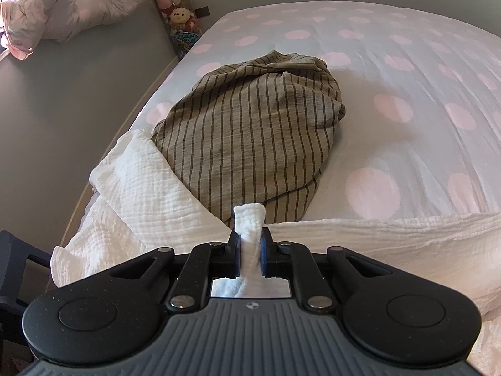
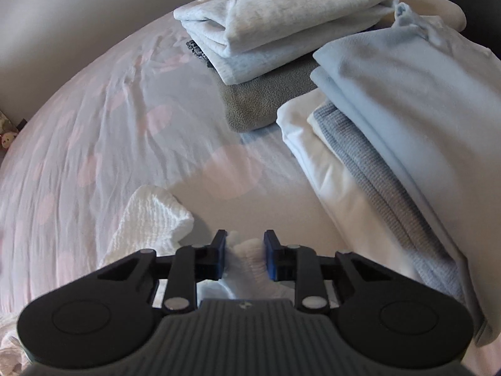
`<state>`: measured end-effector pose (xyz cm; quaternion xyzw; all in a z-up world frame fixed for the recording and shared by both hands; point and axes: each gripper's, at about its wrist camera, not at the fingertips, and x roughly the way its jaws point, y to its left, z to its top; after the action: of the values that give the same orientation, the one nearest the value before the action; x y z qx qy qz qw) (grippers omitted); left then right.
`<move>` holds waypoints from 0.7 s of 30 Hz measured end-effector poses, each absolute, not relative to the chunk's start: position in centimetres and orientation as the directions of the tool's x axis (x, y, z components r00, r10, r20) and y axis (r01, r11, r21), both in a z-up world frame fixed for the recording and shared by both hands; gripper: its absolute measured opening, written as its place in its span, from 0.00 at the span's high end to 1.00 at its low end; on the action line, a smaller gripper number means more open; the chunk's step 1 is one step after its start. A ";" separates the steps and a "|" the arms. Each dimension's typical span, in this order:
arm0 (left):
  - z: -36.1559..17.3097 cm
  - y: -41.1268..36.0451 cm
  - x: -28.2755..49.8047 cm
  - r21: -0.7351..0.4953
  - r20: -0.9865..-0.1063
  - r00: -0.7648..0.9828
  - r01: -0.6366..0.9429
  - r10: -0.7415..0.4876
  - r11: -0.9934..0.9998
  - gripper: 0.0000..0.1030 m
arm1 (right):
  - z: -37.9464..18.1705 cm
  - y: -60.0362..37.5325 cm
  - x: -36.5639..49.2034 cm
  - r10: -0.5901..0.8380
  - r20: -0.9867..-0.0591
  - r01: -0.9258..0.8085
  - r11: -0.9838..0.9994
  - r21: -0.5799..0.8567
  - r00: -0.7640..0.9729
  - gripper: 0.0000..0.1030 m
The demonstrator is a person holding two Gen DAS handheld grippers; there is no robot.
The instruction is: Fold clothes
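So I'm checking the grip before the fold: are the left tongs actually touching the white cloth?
Touching. The left wrist view shows the left tongs pinching a bunched fold of the white cloth, both pads pressed against it.

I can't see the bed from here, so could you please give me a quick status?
Left claw shut on white crinkled cloth. Right claw around another bunch of it. Striped garment lying just beyond.

Bed (image 1: 391, 72) with pink-dotted sheet, carrying striped brown garment (image 1: 250, 131), white crinkled cloth (image 1: 150, 188) at near edge, plus two folded stacks (image 2: 281, 28) (image 2: 407, 119) on the right.
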<state>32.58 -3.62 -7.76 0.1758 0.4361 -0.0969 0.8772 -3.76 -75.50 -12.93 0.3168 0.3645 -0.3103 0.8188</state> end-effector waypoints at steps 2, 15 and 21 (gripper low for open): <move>-7.2 -3.6 32.5 0.224 -0.791 0.611 0.320 -0.020 0.920 0.92 | -11.8 -75.0 -3.8 -0.295 -0.773 0.727 0.620 0.293 0.562 0.74; -2.4 -3.8 37.2 0.228 -0.723 0.691 0.218 0.015 0.949 0.93 | -1.3 -75.7 4.6 -0.503 -0.618 0.700 0.705 0.110 0.604 0.77; -1.4 -4.8 42.0 0.249 -0.691 0.721 0.156 0.062 0.956 0.93 | 0.8 -76.9 12.4 -0.595 -0.548 0.711 0.703 -0.002 0.588 0.77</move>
<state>42.03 -4.84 -1.41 0.1462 0.3729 -0.0257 0.9159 12.43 -76.89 0.80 0.1095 0.2644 -0.3692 0.8842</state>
